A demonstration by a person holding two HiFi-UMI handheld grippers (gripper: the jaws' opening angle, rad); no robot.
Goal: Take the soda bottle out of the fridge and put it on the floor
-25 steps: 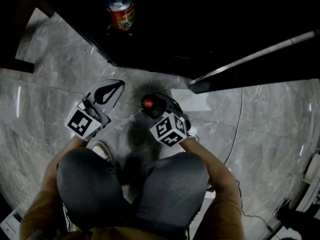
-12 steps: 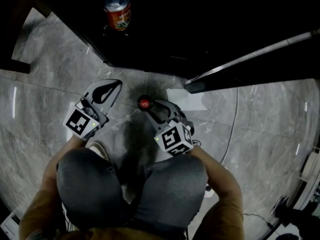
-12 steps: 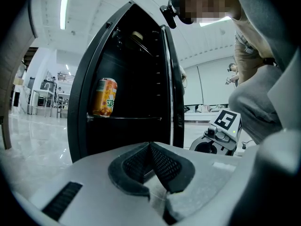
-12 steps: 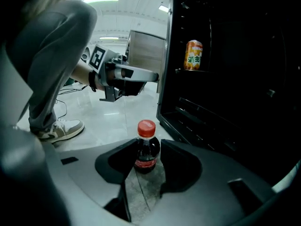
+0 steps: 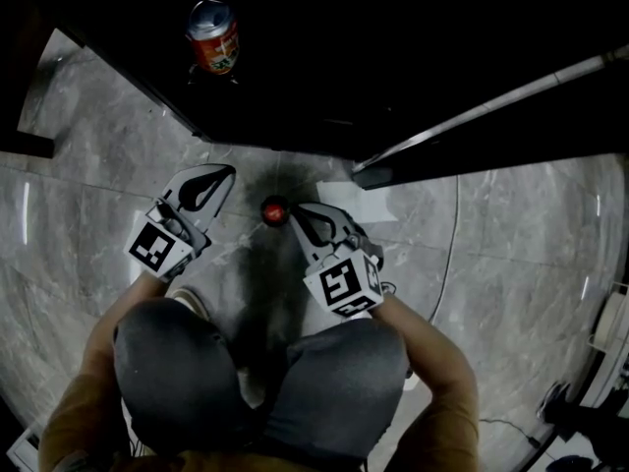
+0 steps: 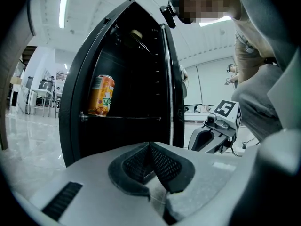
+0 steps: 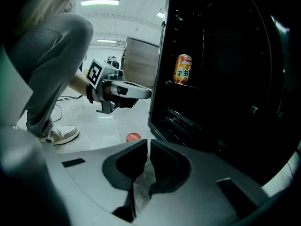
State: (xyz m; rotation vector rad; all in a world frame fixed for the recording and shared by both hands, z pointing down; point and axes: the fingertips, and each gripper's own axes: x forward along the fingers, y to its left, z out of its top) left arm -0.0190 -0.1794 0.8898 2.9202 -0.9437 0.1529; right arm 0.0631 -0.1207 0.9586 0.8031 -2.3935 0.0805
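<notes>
The soda bottle (image 5: pixel 274 210) is out of the fridge and on the floor (image 5: pixel 98 165), just in front of the open fridge (image 5: pixel 324 77). From above it shows mostly as a red cap facing up, with the dark body below hard to make out. In the right gripper view only that cap (image 7: pixel 133 137) appears, past the jaw tips. The right gripper (image 5: pixel 300 212) sits just beside the cap, on its right in the head view and clear of it. Its jaws have just been closing and now meet with nothing between them — the bottle is not in its grip. The left gripper (image 5: pixel 221 173) hangs near the bottle's other side, a little further off, its pads (image 6: pixel 162 161) pressed together and empty. Behind the bottle the fridge interior is dark, and an orange can (image 5: pixel 213 35) stands on a shelf inside, well apart from the bottle. The fridge door (image 5: pixel 491 106) swings out to the right. Nearest the camera are the person's bent knees (image 5: pixel 177 362).
</notes>
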